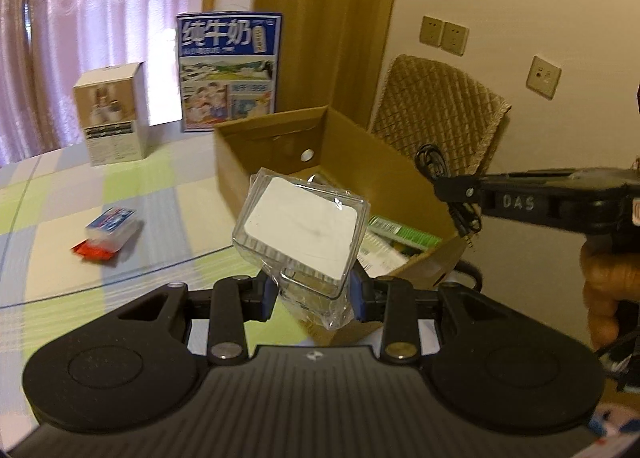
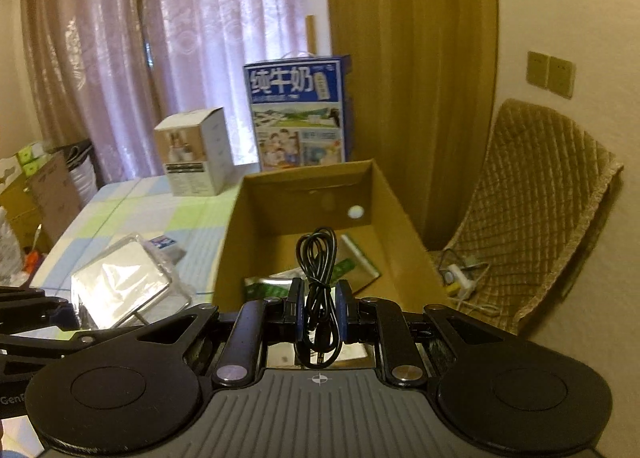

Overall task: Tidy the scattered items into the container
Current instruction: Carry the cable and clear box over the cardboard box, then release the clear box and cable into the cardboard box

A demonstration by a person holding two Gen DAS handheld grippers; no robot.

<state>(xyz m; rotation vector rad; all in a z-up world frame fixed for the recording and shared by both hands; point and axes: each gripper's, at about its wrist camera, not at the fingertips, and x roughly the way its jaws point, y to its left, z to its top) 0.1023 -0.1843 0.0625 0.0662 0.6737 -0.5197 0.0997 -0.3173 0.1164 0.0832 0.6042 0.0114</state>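
Note:
My left gripper (image 1: 314,294) is shut on a clear plastic case (image 1: 301,229) with a white insert, wrapped in film, held up in front of the open cardboard box (image 1: 276,146). The case also shows in the right wrist view (image 2: 128,286). My right gripper (image 2: 319,308) is shut on a coiled black cable (image 2: 318,258) and holds it above the near edge of the box (image 2: 256,226). In the left wrist view the right gripper (image 1: 460,194) hangs the cable (image 1: 436,166) over the box's right wall. Green packets (image 1: 404,236) lie inside the box.
A small blue, white and red pack (image 1: 108,232) lies on the checked tablecloth (image 1: 48,218) to the left. A white product box (image 1: 114,114) and a blue milk carton case (image 1: 230,72) stand at the back. A quilted chair (image 1: 440,110) stands behind the box.

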